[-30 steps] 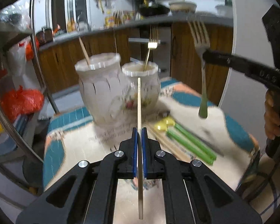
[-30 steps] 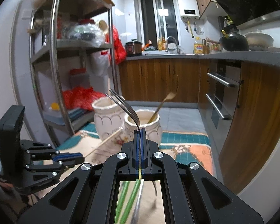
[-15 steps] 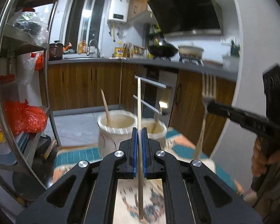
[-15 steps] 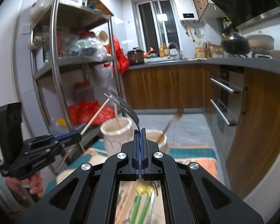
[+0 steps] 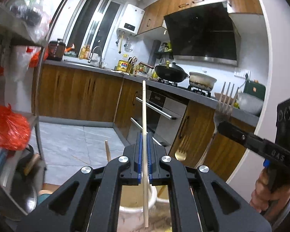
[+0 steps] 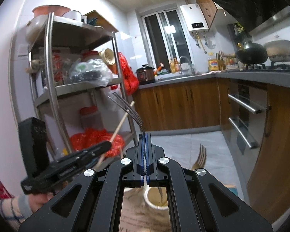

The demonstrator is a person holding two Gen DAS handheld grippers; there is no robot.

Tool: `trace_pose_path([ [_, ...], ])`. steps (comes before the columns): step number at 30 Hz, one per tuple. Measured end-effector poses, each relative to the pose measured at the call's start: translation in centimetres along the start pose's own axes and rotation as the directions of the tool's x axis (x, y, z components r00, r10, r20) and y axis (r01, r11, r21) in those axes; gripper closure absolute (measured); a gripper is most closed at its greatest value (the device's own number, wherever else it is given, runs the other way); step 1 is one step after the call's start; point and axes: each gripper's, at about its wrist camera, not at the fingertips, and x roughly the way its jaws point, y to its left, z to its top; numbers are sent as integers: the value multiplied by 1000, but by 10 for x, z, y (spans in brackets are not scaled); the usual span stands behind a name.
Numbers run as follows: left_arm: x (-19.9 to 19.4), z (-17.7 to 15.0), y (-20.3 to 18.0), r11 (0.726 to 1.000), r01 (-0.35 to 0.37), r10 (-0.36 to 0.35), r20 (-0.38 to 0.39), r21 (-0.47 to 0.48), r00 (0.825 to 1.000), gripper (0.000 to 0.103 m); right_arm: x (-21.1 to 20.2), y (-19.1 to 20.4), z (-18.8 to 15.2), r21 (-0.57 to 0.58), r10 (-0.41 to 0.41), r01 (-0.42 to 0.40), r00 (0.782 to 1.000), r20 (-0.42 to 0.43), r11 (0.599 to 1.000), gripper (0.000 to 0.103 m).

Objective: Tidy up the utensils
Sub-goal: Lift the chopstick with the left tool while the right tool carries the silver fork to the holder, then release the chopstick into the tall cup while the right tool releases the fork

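Observation:
My left gripper (image 5: 144, 135) is shut on a pale wooden chopstick (image 5: 144, 108) that stands nearly upright through the jaws. Its lower end hangs over a white ceramic jar (image 5: 134, 208) just below. A second chopstick (image 5: 107, 150) and a gold fork (image 5: 180, 152) stick up from the jars. My right gripper (image 6: 144, 135) is shut on a silver fork (image 6: 128, 109), tines up and curving left. From the left wrist view that fork (image 5: 225, 100) rises at the right. Below the right gripper a second jar (image 6: 156, 199) holds the gold fork (image 6: 200, 157).
A steel shelf rack (image 6: 48, 73) with bags and red plastic stands at the left. Wooden cabinets (image 6: 179, 104) and an oven with bar handles (image 6: 245, 108) line the back and right. A person's hand (image 5: 264, 193) holds the right gripper's handle.
Both grippers have risen and tilted up, so the jars dropped to the bottom of each view and the table slipped mostly out of sight. Chopstick and silver fork stay gripped.

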Motion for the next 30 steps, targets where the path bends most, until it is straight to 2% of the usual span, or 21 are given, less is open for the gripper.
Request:
trace_pose_path([
  [3,12,-3,6,1000,-16,16,20,-7,1000,99,16,-6,-3,14,7,-7,1000,-8,1000,101],
  [8,28,-13,8,998,-62,61,44,33,997,99,35,-21,-13,56,10,-8,999,-37,998,101],
  [18,32,-28,1,991,-65,60,47,118,997,99,54,-47,-36,169,35,-14,992,-122,986,101],
  [30,26,-48,3,980,-85,88,-13,180,996,99,71,-47,-61,180,29,13,973,-229,984,101],
])
